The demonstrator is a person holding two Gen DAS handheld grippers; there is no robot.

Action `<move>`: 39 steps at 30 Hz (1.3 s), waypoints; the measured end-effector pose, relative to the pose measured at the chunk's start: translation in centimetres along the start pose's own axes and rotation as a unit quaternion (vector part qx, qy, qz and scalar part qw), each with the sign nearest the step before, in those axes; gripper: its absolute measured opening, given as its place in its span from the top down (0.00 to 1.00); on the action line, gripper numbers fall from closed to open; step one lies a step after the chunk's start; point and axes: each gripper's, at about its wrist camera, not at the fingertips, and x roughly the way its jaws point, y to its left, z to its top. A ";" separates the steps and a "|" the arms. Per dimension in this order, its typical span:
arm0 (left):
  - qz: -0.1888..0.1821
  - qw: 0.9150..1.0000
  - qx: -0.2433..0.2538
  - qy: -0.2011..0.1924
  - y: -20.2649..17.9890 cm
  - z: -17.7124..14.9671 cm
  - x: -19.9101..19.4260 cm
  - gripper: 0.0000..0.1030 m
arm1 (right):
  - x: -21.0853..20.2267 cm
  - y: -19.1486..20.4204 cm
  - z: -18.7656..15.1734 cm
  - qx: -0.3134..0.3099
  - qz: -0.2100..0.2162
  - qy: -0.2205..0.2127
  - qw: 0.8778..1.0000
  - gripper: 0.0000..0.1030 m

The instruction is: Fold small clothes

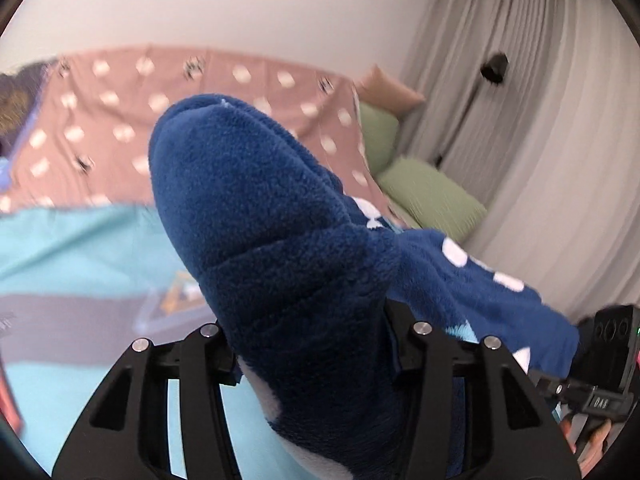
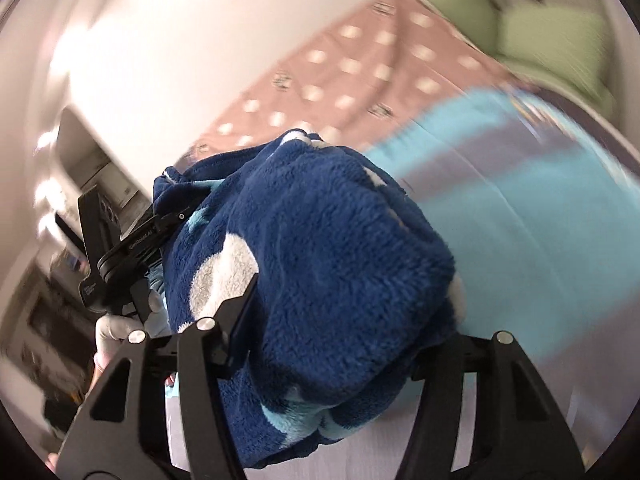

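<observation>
A dark blue fleece garment (image 1: 248, 184) with white and light blue patches is bunched up and lifted off the bed. It fills the space between the jaws of my left gripper (image 1: 310, 320), whose fingers are mostly hidden by the cloth. The same garment (image 2: 340, 220) bulges between the jaws of my right gripper (image 2: 348, 304); the left finger (image 2: 244, 292) presses into the fleece. The garment spans between the two grippers. In the right wrist view, the left gripper's body (image 2: 120, 256) shows with a gloved hand (image 2: 116, 326) holding it.
Below lies a light blue bedspread (image 1: 80, 248) with a grey stripe. Behind it is a pink dotted blanket (image 1: 120, 112). Green pillows (image 1: 432, 196) lie by a grey curtain (image 1: 540, 120). A white wall (image 2: 180, 40) stands behind the bed.
</observation>
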 end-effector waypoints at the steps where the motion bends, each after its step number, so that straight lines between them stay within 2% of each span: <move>1: 0.009 1.000 -0.004 -0.009 0.6 1.1 -0.5 0.50 | 0.5 0.5 1.1 -0.010 0.007 0.001 1.000 0.44; 5: 0.047 0.998 -0.019 -0.027 3.6 5.0 -1.4 0.50 | 4.9 3.0 7.6 -0.020 0.051 0.027 0.998 0.44; 8: 0.090 0.995 -0.039 -0.025 6.8 7.4 -0.6 0.50 | 9.7 4.6 11.3 -0.030 0.064 0.049 0.996 0.44; 13: 0.143 0.988 -0.051 -0.023 11.2 8.2 0.6 0.50 | 17.5 6.7 13.9 -0.058 0.072 0.078 0.993 0.44; 18: 0.169 0.984 -0.062 0.006 15.7 6.8 4.1 0.50 | 24.0 5.5 13.3 -0.046 0.085 0.109 0.989 0.44; 21: 0.190 0.978 -0.076 0.044 18.2 4.5 8.0 0.47 | 28.1 3.8 11.7 -0.025 0.069 0.136 0.988 0.42; 23: 0.203 0.970 -0.094 0.091 19.6 2.6 10.6 0.43 | 30.9 2.0 10.0 -0.018 0.038 0.162 0.986 0.39; 24: 0.211 0.963 -0.106 0.127 20.5 1.1 12.4 0.42 | 32.1 1.1 9.1 -0.013 0.015 0.176 0.984 0.34; 25: 0.231 0.956 -0.107 0.143 21.0 -0.3 13.5 0.41 | 33.2 0.3 8.1 -0.011 -0.017 0.190 0.981 0.25; 26: 0.241 0.954 -0.106 0.147 21.5 -1.3 14.2 0.41 | 34.0 -0.6 6.8 -0.013 -0.050 0.195 0.979 0.25; 27: 0.245 0.952 -0.104 0.148 21.8 -2.3 14.6 0.39 | 34.0 -1.1 5.8 -0.017 -0.063 0.180 0.982 0.22; 30: 0.239 0.959 -0.101 0.115 22.1 -2.7 13.8 0.34 | 33.3 -1.5 4.5 -0.029 -0.052 0.148 0.987 0.18; 35: 0.259 0.957 -0.063 0.112 20.8 -2.6 12.8 0.26 | 32.9 -1.3 4.6 -0.021 -0.067 0.145 0.987 0.14; 39: 0.281 0.956 0.002 0.088 18.6 -2.7 10.7 0.22 | 31.3 -1.8 4.5 0.003 -0.087 0.130 0.988 0.14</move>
